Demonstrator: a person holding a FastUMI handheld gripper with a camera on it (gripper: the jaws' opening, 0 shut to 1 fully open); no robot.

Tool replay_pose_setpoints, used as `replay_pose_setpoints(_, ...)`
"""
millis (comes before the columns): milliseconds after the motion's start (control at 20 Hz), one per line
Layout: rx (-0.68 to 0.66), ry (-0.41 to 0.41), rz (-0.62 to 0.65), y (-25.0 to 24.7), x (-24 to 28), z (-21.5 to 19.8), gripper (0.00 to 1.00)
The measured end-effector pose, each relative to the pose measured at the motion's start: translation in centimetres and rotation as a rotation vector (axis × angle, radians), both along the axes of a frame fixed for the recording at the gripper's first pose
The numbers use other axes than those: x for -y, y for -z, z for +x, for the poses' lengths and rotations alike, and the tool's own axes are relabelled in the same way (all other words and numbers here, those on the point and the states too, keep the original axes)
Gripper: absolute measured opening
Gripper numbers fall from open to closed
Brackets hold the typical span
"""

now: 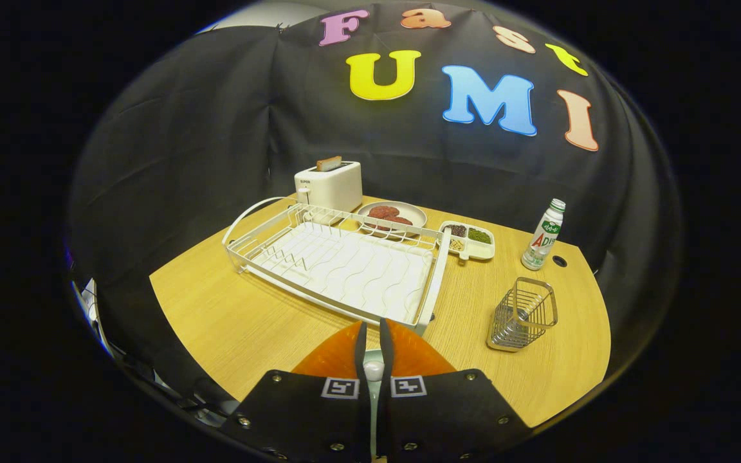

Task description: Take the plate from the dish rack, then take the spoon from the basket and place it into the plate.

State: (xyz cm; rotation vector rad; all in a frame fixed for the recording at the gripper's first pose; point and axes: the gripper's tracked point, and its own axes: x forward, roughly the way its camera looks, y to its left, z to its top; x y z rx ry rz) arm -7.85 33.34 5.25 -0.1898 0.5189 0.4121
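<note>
Pinching a pale green plastic spoon (374, 373) between narrow fingers, the gripper (373, 329) hangs over the round orange plate (330, 360), just near of the white wire dish rack (345, 263). Released too high, the spoon could bounce onto the wooden table (229, 321).

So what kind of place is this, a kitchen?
Probably a mock kitchen set up in a booth: a table with a toaster, dish rack and wire basket before a cloth wall. The claw grips a thin spoon-like handle.

Black cloth wall (216, 141); light wooden table (229, 315); dim booth.
</note>
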Motion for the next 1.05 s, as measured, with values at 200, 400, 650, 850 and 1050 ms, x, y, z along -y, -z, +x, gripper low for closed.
replay_pose_setpoints(200, -0.006, -0.014, 0.012, 0.0, -0.5, 0.0, 0.14)
replay_pose_setpoints(400, 0.065, 0.006, 0.022, -2.4, 0.9, 0.6, 0.64)
replay_pose_setpoints(650, 0.217, 0.095, 0.062, -8.2, 6.1, 2.1, 0.64)
replay_pose_setpoints(850, 0.368, 0.238, 0.107, -15.2, 12.6, 2.6, 0.64)
replay_pose_setpoints(1050, 0.511, 0.308, 0.228, -21.5, 16.8, 2.0, 0.65)
